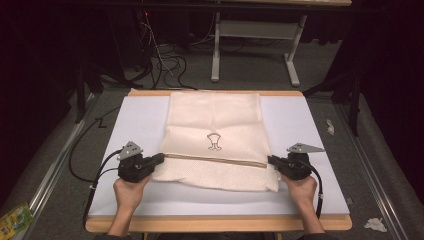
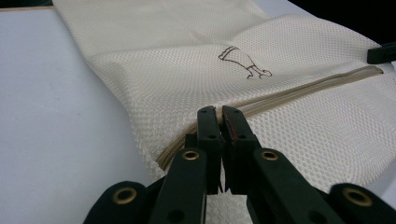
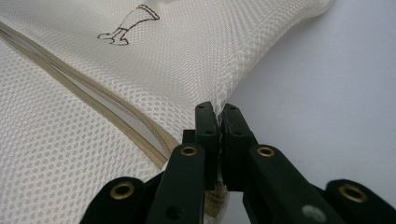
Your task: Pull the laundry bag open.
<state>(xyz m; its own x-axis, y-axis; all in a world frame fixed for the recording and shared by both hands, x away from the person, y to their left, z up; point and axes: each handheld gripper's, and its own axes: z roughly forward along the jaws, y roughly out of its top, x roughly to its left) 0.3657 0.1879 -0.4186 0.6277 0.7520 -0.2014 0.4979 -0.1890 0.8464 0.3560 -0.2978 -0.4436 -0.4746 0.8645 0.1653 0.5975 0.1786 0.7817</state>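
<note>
- The left gripper (image 1: 161, 158) is fully closed, pinching the mesh bag (image 1: 215, 140) at the zipper (image 1: 215, 159) end directly ahead of its jaws.
- The right gripper (image 1: 270, 160) is likewise clamped on the opposite edge.
- The bag lies flat on the worktop (image 1: 300, 125) between both grippers.
- Risk: uneven lifting skews the fold.
- Risk: thin mesh slips from a shallow pinch.
- Risk: outward pull strains the zipper seam.

White-topped table (image 1: 310, 130) with a cream mesh bag (image 1: 215, 120) flat on it.
</note>
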